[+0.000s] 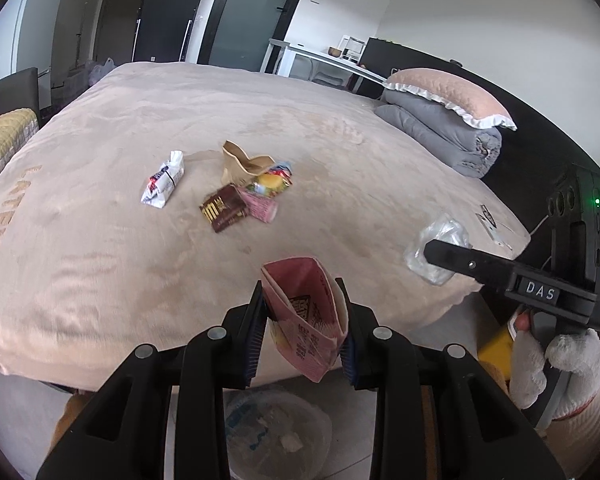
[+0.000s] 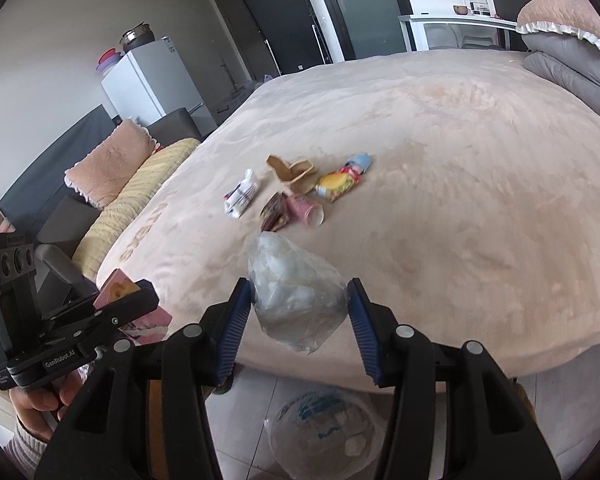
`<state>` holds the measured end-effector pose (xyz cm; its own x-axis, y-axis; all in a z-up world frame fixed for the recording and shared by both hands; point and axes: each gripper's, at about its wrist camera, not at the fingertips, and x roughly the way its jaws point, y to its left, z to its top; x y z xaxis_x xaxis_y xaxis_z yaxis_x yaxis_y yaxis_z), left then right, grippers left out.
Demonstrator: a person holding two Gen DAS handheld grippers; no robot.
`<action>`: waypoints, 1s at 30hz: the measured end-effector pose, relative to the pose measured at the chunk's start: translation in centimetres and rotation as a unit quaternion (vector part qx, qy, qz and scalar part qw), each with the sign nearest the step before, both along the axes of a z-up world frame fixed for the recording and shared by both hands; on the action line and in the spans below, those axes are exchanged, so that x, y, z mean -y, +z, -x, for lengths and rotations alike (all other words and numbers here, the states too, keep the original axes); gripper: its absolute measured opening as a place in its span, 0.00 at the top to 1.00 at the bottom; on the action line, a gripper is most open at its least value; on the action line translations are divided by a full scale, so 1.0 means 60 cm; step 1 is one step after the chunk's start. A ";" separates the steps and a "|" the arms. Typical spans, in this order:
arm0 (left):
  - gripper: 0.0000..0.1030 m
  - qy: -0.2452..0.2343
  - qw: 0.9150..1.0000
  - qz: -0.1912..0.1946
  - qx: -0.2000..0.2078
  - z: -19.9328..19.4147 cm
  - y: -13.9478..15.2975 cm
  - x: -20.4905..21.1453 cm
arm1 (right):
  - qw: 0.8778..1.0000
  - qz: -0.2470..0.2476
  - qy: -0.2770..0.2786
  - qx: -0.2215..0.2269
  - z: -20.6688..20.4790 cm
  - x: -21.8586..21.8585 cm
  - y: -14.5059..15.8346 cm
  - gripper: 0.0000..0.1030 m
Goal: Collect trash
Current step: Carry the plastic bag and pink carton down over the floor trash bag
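My left gripper is shut on a pink carton and holds it above the bed's near edge. My right gripper is shut on a clear crumpled plastic wrapper, also near the bed edge; it shows at the right of the left wrist view. More trash lies mid-bed: a white wrapper, a tan paper cup piece, a brown packet, a pink cup and a colourful snack bag. A bin lined with a clear bag stands on the floor below both grippers.
The beige blanket covers the bed. A folded grey quilt with a pink pillow sits at the far right. A sofa with cushions and a white fridge stand to the left.
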<state>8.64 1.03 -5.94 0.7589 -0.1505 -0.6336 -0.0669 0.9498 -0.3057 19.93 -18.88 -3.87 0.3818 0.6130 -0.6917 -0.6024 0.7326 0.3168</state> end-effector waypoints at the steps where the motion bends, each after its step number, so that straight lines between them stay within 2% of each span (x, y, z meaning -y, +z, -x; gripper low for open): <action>1: 0.70 -0.001 1.000 0.000 -0.001 0.007 -0.001 0.006 | 1.000 0.000 0.000 -0.002 0.009 0.003 -0.002 0.52; 9: 0.70 -0.012 1.000 0.005 -0.018 0.051 -0.027 0.041 | 0.999 0.011 0.007 -0.031 0.068 0.021 -0.042 0.52; 17: 0.70 -0.010 0.999 0.013 -0.042 0.078 -0.068 0.054 | 0.997 0.024 0.006 -0.067 0.095 0.032 -0.092 0.52; 24: 0.70 -0.013 0.995 0.033 -0.095 0.082 -0.150 0.062 | 0.992 0.043 0.010 -0.116 0.108 0.033 -0.161 0.51; 30: 0.70 -0.012 0.988 0.048 -0.145 0.070 -0.226 0.062 | 0.983 0.066 0.007 -0.170 0.106 0.037 -0.242 0.51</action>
